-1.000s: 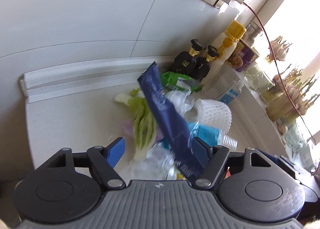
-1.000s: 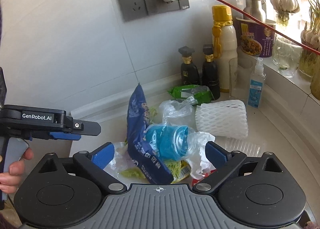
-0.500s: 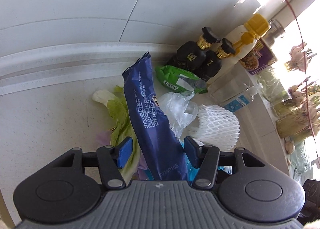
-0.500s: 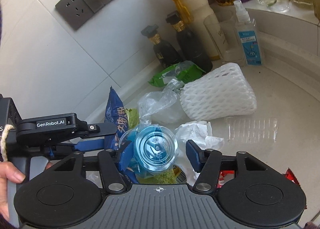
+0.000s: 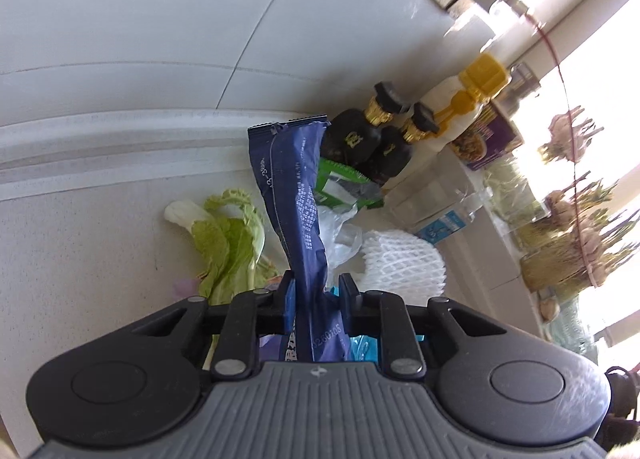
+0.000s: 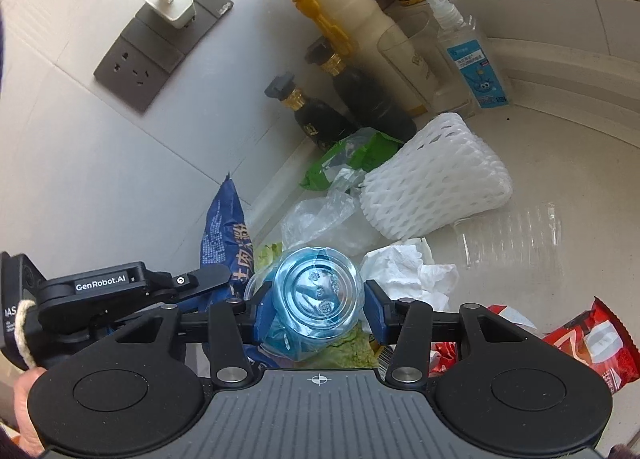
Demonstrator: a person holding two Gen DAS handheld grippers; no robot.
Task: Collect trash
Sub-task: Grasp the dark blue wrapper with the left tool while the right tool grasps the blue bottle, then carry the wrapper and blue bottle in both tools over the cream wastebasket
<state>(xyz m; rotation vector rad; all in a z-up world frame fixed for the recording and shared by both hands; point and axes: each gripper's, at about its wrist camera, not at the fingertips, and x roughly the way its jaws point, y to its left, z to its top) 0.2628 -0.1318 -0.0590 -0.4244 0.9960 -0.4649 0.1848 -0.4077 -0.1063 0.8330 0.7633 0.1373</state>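
Note:
A long blue snack wrapper (image 5: pixel 294 187) stands up from the trash pile. My left gripper (image 5: pixel 317 295) is closing on its lower part, and the pads pinch it narrow. The right wrist view shows that wrapper (image 6: pixel 226 227) and the left gripper (image 6: pixel 218 273) from the side. A crushed blue plastic bottle (image 6: pixel 320 287) points base-first at the camera. My right gripper (image 6: pixel 318 301) is closing on it, with both pads against its sides. Around them lie a cabbage leaf (image 5: pixel 224 235), a white foam net (image 6: pixel 436 179), a green wrapper (image 6: pixel 344 163) and a crumpled tissue (image 6: pixel 412 267).
Two dark bottles (image 6: pixel 320 119), a cream bottle with a yellow cap (image 6: pixel 360 19) and a sanitizer spray (image 6: pixel 468 55) stand along the wall. A red wrapper (image 6: pixel 588 339) lies at the right, a clear plastic tray (image 6: pixel 512 231) beside the net. A hand (image 6: pixel 28 399) holds the left gripper.
Both grippers have narrowed, the left around the blue wrapper and the right around the blue bottle. The right gripper rolled and dropped closer to the pile. The left moved forward.

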